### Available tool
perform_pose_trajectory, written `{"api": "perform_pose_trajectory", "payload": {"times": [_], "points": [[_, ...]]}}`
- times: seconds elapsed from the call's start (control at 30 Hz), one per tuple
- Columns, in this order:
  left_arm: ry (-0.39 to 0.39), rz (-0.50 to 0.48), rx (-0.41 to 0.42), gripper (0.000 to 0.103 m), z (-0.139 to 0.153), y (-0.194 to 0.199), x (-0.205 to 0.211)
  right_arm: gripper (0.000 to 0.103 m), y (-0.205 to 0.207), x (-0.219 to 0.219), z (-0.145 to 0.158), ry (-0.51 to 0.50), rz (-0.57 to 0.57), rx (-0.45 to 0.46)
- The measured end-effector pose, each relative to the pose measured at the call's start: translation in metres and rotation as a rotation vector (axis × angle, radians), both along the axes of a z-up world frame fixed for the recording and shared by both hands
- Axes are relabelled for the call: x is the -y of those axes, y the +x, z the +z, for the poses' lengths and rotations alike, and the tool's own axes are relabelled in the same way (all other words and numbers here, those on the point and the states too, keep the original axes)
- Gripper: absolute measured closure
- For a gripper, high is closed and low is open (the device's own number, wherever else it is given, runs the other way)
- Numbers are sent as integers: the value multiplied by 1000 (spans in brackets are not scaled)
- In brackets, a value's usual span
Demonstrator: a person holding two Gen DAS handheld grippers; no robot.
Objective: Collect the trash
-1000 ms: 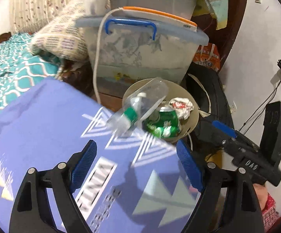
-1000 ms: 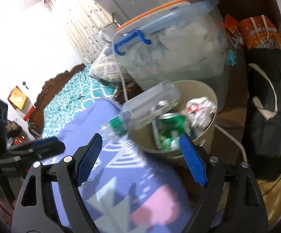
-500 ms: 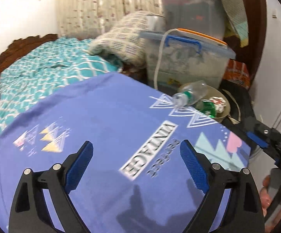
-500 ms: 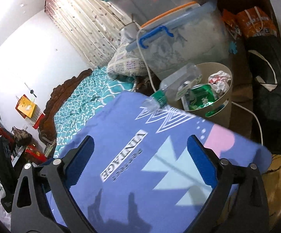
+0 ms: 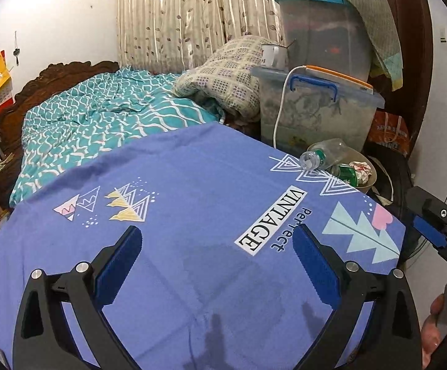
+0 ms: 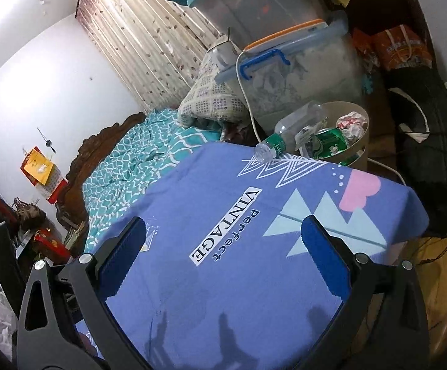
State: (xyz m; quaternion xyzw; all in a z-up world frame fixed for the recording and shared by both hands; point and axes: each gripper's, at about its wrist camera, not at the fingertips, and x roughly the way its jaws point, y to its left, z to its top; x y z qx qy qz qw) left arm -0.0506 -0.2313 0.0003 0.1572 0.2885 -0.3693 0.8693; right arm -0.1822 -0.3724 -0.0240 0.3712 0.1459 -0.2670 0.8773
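Observation:
A beige waste bin [image 5: 370, 182] [image 6: 360, 146] stands past the far right corner of a table covered in purple cloth [image 5: 192, 215] [image 6: 238, 231]. In it lie a clear plastic bottle [image 5: 322, 154] [image 6: 294, 126] sticking out over the rim, a green can [image 5: 346, 174] [image 6: 328, 141] and crumpled paper [image 5: 360, 169] [image 6: 351, 121]. My left gripper [image 5: 217, 259] is open and empty above the cloth. My right gripper [image 6: 223, 256] is open and empty above the cloth; it also shows at the right edge of the left wrist view [image 5: 433, 231].
A bed with a teal quilt [image 5: 100, 123] [image 6: 137, 160] lies behind the table. Stacked plastic storage boxes [image 5: 316, 111] [image 6: 294, 71] with a white cable stand behind the bin. A black bag [image 6: 424, 141] sits to the bin's right.
Both grippers have pulled back and up from the bin, which now looks small and far. The bottle, can and paper stay in the bin.

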Motion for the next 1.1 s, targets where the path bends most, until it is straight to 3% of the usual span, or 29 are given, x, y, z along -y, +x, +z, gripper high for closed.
{"api": "perform_pose_trajectory", "payload": {"times": [0.43,0.67,0.9,1.1], "points": [[20,10,18,9,0,-4,-12,3,-10,-33,4,-9,-84,26],[24,22,48,9,4,-6,-18,3,-9,-32,3,-6,-71,38],[28,33,91,9,10,-9,-19,3,-15,-42,19,-84,-80,65],[34,54,115,9,13,-10,-20,3,-10,-44,8,-62,-57,50]]}}
